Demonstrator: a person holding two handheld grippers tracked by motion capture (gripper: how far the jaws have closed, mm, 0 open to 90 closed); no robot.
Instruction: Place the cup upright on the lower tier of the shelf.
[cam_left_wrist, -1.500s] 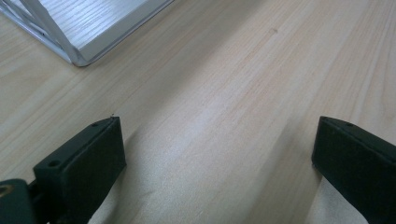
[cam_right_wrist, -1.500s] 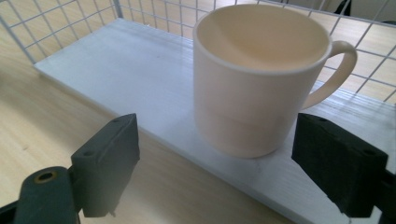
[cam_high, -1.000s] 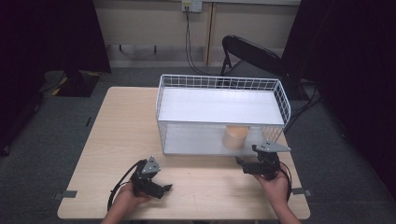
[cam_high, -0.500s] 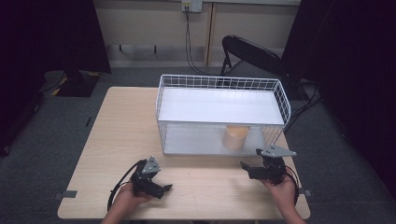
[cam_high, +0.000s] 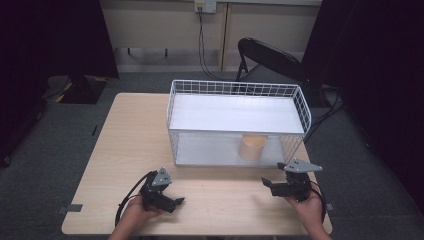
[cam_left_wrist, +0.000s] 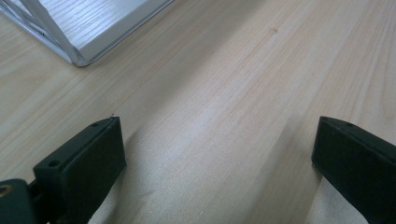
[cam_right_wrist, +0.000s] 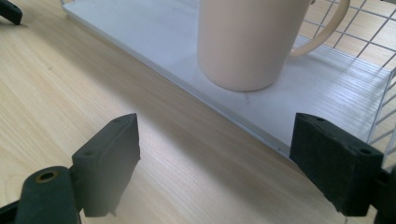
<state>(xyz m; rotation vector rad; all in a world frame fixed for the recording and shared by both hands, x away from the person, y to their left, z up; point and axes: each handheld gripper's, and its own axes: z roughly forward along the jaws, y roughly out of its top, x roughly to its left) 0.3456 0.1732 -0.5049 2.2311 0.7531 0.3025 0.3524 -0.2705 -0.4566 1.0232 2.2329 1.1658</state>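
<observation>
A pale beige mug (cam_right_wrist: 247, 42) stands on the white lower shelf of a white wire-grid rack (cam_high: 235, 90). The table (cam_high: 125, 145) is light wood grain. Both grippers (cam_high: 172, 202) (cam_high: 267, 185) are black with grey plates.

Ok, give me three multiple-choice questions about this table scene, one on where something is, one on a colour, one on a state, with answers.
1. Where does the mug stand?
A. on the rack's lower shelf
B. on the rack's top shelf
C. on the bare table

2. What colour is the mug?
A. blue
B. beige
C. black

3. How stands the right gripper?
A. shut on the mug
B. shut, empty
C. open, empty

Answers: 1 A, it sits under the top shelf of the wire rack; 2 B, its wall is pale beige; 3 C, its jaws stand wide apart over the table.
</observation>
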